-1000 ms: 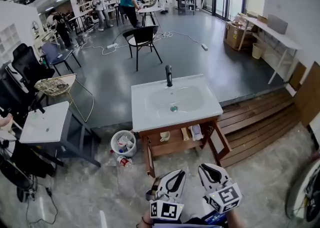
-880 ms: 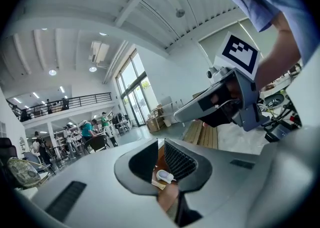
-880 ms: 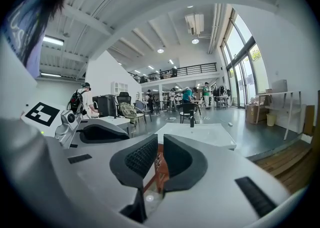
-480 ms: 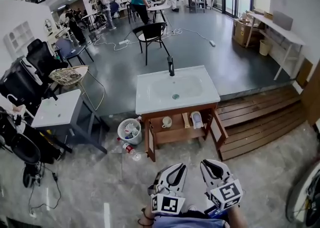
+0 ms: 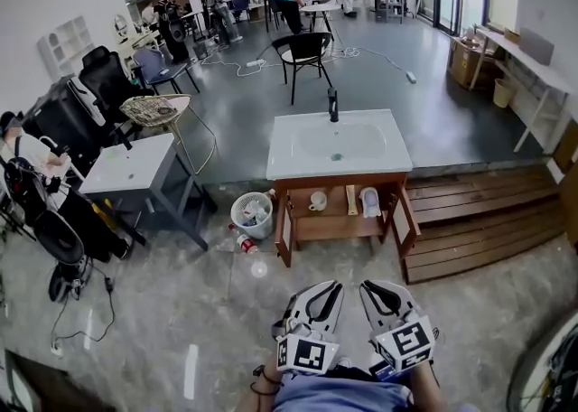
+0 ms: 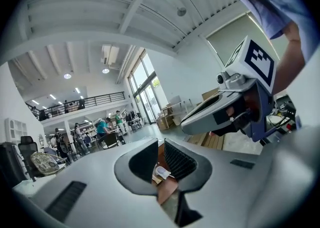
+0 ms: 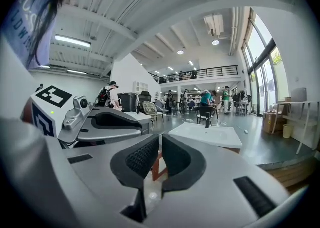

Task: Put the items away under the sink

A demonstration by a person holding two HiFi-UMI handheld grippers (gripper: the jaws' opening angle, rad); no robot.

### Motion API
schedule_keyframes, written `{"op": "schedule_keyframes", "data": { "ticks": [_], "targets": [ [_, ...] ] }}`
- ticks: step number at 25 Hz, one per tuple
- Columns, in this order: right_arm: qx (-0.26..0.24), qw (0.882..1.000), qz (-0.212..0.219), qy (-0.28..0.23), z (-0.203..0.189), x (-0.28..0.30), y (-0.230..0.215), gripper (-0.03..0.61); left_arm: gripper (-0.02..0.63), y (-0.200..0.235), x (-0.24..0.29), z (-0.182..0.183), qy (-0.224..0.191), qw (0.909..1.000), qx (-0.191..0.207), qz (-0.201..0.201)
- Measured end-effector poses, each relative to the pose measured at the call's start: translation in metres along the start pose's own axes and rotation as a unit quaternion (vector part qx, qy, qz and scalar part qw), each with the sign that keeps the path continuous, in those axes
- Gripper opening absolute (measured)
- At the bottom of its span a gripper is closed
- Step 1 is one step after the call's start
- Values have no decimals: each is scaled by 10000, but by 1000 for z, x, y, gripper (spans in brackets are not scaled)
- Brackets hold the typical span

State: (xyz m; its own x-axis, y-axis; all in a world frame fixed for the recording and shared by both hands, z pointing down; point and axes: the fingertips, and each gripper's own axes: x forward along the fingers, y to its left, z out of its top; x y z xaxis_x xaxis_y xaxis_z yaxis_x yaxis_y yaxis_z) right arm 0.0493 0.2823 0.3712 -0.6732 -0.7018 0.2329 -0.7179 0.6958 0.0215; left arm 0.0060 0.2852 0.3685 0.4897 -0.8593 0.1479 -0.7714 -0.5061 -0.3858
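The white sink (image 5: 339, 144) sits on a wooden cabinet with both doors (image 5: 405, 220) swung open. On the shelf under it stand a cup (image 5: 318, 202), a slim brush-like item (image 5: 351, 200) and a white bottle (image 5: 370, 202). My left gripper (image 5: 329, 289) and right gripper (image 5: 368, 288) are held low, close to my body and far short of the cabinet. Both are shut with nothing between the jaws. The left gripper (image 6: 161, 157) points at the shelf, and the white bottle (image 6: 161, 172) shows past its tips. The right gripper (image 7: 160, 154) points towards the sink (image 7: 207, 134).
A trash bin (image 5: 251, 214) and a fallen bottle (image 5: 244, 243) lie left of the cabinet. A white table (image 5: 135, 166) and black chairs stand farther left. Wooden steps (image 5: 479, 211) run to the right. People stand at the room's far end.
The view has drawn back from the sink and shifted, so the cabinet looks smaller and farther away. Both grippers stay low, shut and side by side.
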Motion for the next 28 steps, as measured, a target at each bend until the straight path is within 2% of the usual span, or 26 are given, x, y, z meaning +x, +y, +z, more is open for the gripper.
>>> {"op": "schedule_keyframes", "data": {
  "ticks": [8,16,28],
  "targets": [
    [-105,9999,38,-92,1,-20,6,29,34,-14,-14,9,-9,9999,36,100],
    [-99,9998,-84,-152,2,-37,10,29,35,-30,-22,17,-54,9999,122,-26],
    [-79,9999,-30,-99,-2,-34,17,29,34,-29,-26,12,-45,9999,161,-44]
  ]
}}
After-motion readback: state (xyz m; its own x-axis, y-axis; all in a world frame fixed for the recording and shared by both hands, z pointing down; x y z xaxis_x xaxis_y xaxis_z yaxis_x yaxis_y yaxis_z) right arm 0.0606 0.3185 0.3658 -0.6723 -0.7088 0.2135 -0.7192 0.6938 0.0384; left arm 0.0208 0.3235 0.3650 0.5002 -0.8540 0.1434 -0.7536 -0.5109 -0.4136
